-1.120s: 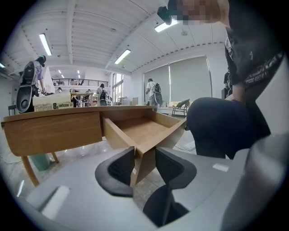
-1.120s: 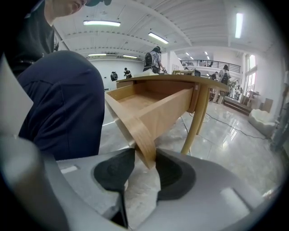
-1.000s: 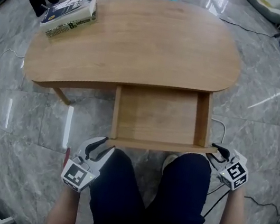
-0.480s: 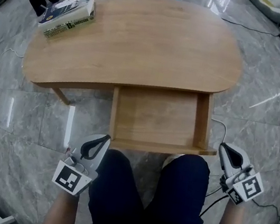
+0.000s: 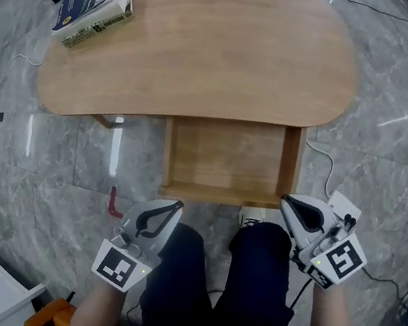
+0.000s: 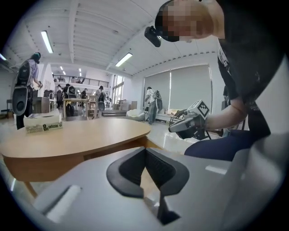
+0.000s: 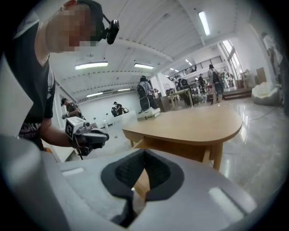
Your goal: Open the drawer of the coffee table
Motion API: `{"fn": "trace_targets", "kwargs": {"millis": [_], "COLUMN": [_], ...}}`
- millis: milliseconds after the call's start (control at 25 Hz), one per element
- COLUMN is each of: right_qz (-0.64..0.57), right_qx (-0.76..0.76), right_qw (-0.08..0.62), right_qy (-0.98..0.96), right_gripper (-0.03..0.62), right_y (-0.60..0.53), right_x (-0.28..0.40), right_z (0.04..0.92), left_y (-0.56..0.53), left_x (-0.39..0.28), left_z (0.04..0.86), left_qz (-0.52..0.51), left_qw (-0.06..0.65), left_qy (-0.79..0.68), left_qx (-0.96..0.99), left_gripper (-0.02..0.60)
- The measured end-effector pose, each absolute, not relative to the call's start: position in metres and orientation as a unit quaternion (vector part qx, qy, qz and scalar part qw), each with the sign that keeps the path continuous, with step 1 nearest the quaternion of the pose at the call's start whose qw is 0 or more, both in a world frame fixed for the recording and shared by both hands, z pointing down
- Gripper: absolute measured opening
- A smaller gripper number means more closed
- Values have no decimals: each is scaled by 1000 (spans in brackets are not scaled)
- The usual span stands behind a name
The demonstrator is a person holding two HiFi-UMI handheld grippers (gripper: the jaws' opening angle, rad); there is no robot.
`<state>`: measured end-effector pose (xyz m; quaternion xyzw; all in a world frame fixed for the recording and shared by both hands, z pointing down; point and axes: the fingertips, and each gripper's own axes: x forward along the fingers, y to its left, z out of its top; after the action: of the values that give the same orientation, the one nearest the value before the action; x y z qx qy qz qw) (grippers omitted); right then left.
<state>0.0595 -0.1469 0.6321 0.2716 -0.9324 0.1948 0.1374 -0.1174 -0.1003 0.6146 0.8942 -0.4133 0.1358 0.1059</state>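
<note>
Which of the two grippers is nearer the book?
The left gripper, on the side of the drawer where the book lies; the right gripper is farther.

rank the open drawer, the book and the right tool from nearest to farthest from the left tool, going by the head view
From the left tool:
1. drawer: pulled open, just ahead of it and slightly to the right.
2. right tool: roughly level with it, off to the right past the drawer's front.
3. book: on the far left corner of the table.
</note>
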Motion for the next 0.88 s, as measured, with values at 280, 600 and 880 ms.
{"fn": "trace_targets", "kwargs": {"millis": [280,600,880], "right_qz": [195,201,226], "right_qx": [232,209,258], "right_qw": [215,230,168], "right_qy": [-929,-929,-924], "right_gripper": [2,2,2], "right_y": [-103,-26,28], "right_x": [52,19,-10], "right_z": [526,342,236], "left_y": [-62,-9,65], "left_x": [-71,-41,-53], "left_z": [498,308,220], "left_qz": [186,145,152], "left_qw": [145,203,169], "left_qy": [-357,-341,-310], "left_qx": [904,906,923], "left_gripper": [6,6,6]}}
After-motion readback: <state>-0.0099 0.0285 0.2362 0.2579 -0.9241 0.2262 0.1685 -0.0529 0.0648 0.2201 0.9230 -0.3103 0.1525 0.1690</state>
